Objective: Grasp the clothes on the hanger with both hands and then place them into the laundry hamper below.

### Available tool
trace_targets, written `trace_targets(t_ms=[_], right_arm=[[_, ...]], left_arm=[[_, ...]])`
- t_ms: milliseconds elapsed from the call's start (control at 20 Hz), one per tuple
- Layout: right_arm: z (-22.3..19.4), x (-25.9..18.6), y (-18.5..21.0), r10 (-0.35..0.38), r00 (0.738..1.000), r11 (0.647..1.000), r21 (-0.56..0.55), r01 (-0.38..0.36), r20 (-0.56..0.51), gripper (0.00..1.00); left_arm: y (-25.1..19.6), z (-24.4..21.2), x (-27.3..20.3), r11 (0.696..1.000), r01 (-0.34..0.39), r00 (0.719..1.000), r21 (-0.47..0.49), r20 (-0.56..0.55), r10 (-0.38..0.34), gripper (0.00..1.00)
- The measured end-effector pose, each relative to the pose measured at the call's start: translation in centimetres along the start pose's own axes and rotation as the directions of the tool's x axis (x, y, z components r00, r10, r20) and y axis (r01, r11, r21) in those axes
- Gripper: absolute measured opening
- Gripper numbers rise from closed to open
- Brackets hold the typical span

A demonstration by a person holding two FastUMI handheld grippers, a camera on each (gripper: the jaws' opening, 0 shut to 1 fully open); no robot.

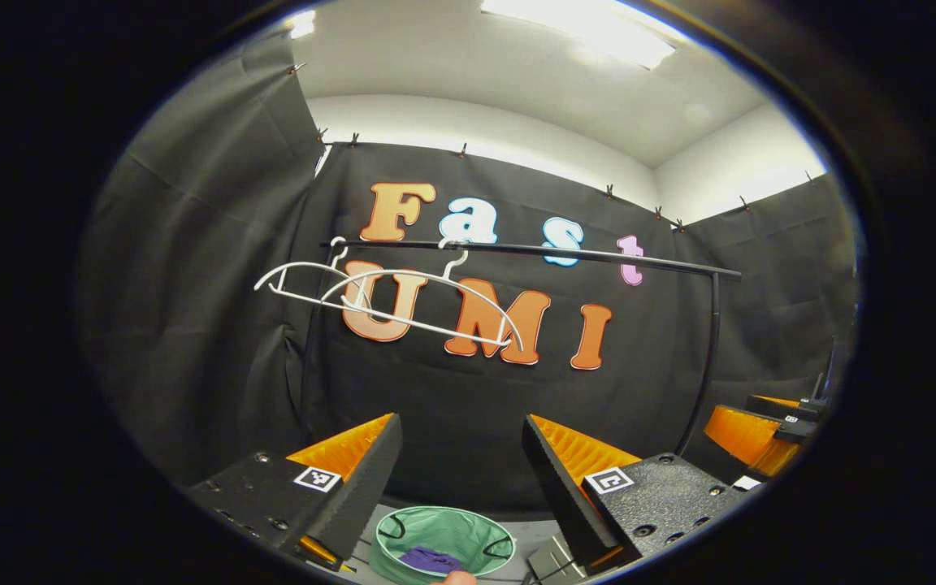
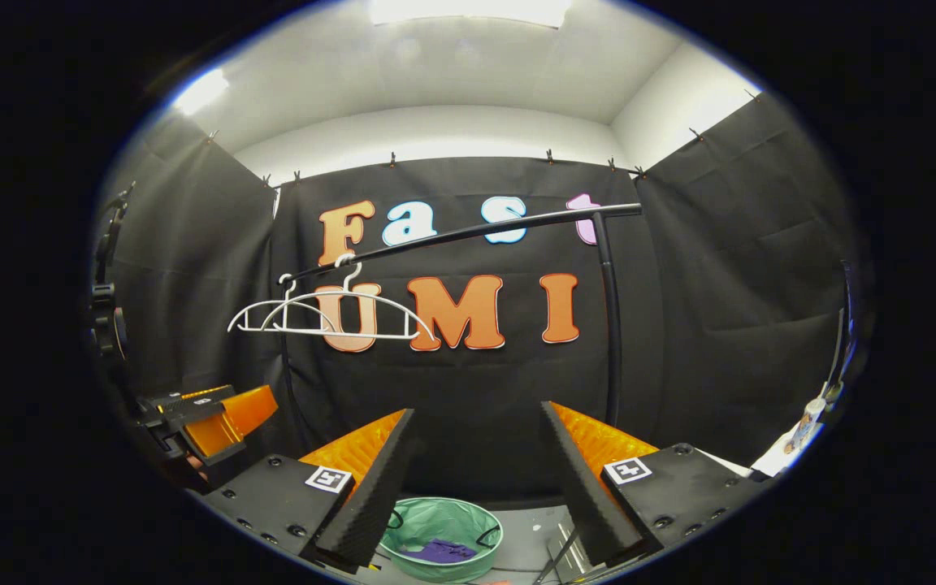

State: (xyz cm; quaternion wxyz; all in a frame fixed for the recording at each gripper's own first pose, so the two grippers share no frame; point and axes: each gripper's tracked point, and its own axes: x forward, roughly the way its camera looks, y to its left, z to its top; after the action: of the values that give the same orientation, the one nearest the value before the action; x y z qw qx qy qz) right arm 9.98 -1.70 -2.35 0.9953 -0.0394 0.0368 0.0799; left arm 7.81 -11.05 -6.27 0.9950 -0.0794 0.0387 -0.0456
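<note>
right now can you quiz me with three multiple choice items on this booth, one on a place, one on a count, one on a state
1. Where is the purple garment?
A. on a hanger
B. inside the green laundry hamper
C. between the left tongs

2. How many white hangers hang on the black rail?
A. one
B. two
C. four

3. How do the right tongs stand?
A. open, holding nothing
B. shut on a hanger
C. shut on the garment

Answers:
1. B, the purple cloth lies in the hamper's bottom.
2. B, two bare hangers overlap near one end of the rail.
3. A, the fingers stand wide apart with only the booth wall and hamper seen between them.
</note>
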Motion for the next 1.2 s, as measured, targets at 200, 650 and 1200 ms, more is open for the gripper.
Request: trace_targets(t_ms=[200, 650, 1200], right_arm=[[-0.1, -0.1, -0.1, -0.005, 1.000, 1.000, 0.012, 0.005, 0.005, 0.97], [-0.7, 0.2, -0.1, -0.027, 1.000, 0.999, 0.020, 0.027, -0.005, 0.97], [-1.0, -0.2, 0.4, -0.018, 1.000, 1.000, -0.008, 0.018, -0.018, 0.98]], left_arm=[[-0.9, 1.0, 0.4, 1.000, 0.027, 1.000, -0.006, 0.014, -0.027, 0.94], [-0.7, 0.4, -0.1, 0.999, 0.044, 0.999, 0.009, -0.003, -0.044, 0.94], [0.0, 0.0, -0.7, 0.999, 0.025, 1.000, -0.022, -0.004, -0.025, 0.94]])
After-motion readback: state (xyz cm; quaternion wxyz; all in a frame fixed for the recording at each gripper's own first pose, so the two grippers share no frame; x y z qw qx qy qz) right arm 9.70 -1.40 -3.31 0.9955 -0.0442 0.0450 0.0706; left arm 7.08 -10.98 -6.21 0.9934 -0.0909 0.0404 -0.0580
